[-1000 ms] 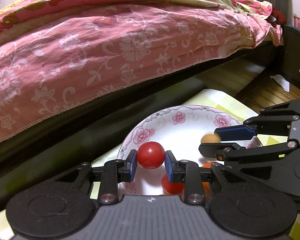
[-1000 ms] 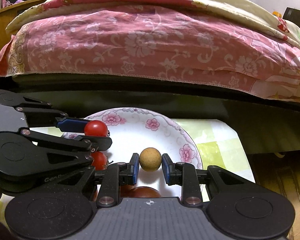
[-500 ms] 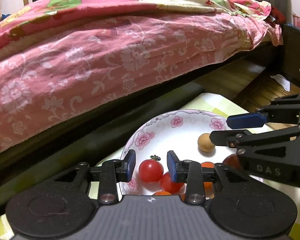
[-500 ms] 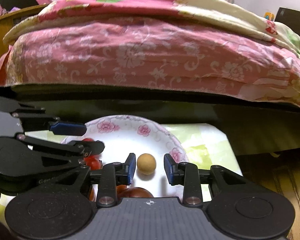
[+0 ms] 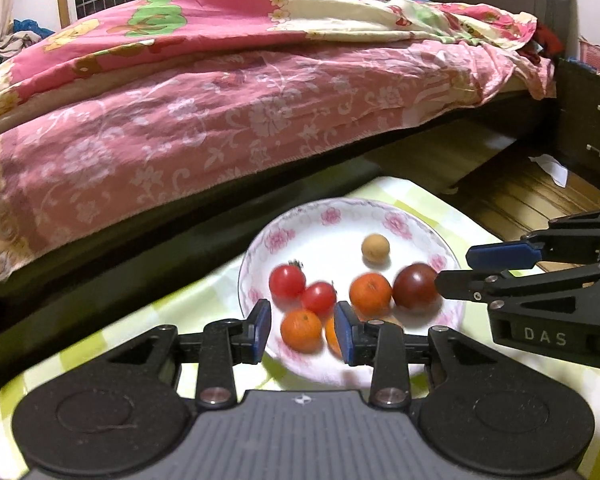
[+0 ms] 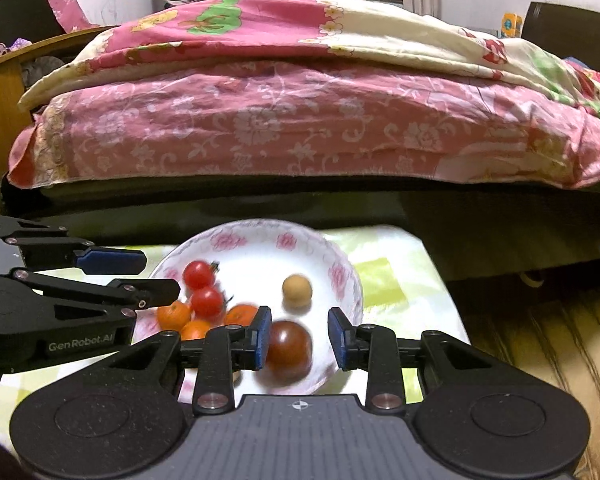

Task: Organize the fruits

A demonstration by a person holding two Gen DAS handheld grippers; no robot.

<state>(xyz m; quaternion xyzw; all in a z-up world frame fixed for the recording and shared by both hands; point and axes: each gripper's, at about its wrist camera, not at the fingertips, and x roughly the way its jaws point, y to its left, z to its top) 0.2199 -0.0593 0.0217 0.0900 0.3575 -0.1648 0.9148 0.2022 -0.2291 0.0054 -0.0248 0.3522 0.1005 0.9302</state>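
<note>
Left wrist view: left tool [image 5: 302,330] and right tool [image 6: 296,338] both parted, empty, above the fruit-filled plate [image 5: 380,216].

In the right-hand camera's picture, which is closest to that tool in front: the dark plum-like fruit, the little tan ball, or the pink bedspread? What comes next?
1. Dark plum-like fruit: nearest, in the plate, seen just beyond the right tool, between its open fingers.
2. Tan ball: farther back, toward the plate's middle.
3. Pink bedspread: farthest, on the bed behind the plate.
</note>
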